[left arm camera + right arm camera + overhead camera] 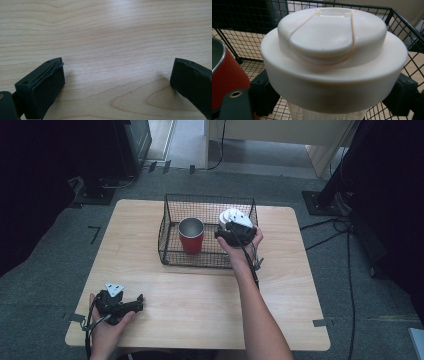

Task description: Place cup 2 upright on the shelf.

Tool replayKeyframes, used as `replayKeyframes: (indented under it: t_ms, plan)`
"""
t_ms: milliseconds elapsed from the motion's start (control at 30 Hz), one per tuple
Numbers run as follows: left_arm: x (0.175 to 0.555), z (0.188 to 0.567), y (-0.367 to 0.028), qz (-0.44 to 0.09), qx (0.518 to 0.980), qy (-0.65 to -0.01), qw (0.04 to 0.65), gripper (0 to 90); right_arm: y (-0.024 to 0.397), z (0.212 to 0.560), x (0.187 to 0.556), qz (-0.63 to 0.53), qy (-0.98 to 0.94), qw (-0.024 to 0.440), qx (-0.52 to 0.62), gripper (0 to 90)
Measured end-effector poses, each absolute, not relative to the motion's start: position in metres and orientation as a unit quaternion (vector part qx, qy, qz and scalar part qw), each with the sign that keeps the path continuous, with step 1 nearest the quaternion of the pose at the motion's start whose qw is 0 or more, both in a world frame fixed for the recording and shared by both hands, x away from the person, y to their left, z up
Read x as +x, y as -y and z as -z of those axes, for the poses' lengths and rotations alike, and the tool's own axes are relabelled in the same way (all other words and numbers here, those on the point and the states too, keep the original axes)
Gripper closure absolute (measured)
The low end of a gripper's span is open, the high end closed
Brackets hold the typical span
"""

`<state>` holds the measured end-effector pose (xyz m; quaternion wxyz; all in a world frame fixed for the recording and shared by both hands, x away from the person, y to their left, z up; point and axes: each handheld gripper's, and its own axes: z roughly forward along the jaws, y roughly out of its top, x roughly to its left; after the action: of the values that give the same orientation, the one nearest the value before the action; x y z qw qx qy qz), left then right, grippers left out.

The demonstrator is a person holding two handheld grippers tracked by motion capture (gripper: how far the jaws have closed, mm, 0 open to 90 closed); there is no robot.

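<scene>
At right gripper (231, 234): clamped on white-lidded cup (332, 57), inside wire basket (172, 256).
Beside it: red cup (191, 235); lower straight, avoid bumping.
Left gripper (117, 77): wide open, empty, over bench (200, 300).

– What stays hidden on the white-lidded cup (334, 57)?
– Its clear body is cut off by the bottom edge in the right gripper view, and in the high view the right gripper (235, 234) covers it.
– And the red cup (224, 75)?
– The left edge cuts it there — only a part of its wall and rim shows.
</scene>
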<state>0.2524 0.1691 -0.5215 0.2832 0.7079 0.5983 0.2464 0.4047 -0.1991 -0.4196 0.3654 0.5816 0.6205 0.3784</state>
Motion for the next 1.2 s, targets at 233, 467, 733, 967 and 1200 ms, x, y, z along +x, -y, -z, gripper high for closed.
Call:
replayKeyframes:
  t_ms: [233, 467, 733, 967, 1200]
  plan:
    - [0.252, 0.521, -0.169, -0.246, 0.708, -0.598, 0.283, 0.0, 0.201, 0.422, 0.396, -0.386, -0.625, 0.361, 0.575, 14.3]
    - [0.252, 0.521, -0.169, -0.246, 0.708, -0.598, 0.283, 0.0, 0.2, 0.424, 0.389, -0.39, -0.635, 0.355, 0.565, 9.8]
    - [0.252, 0.521, -0.169, -0.246, 0.708, -0.598, 0.283, 0.0, 0.2, 0.424, 0.379, -0.394, -0.641, 0.334, 0.568, 1.2]
    - [0.252, 0.521, -0.169, -0.246, 0.708, -0.598, 0.283, 0.0, 0.204, 0.422, 0.371, -0.379, -0.64, 0.342, 0.574, 0.9]
    - [0.252, 0.522, -0.169, -0.246, 0.708, -0.598, 0.284, 0.0, 0.207, 0.42, 0.358, -0.386, -0.647, 0.34, 0.564, 0.9]
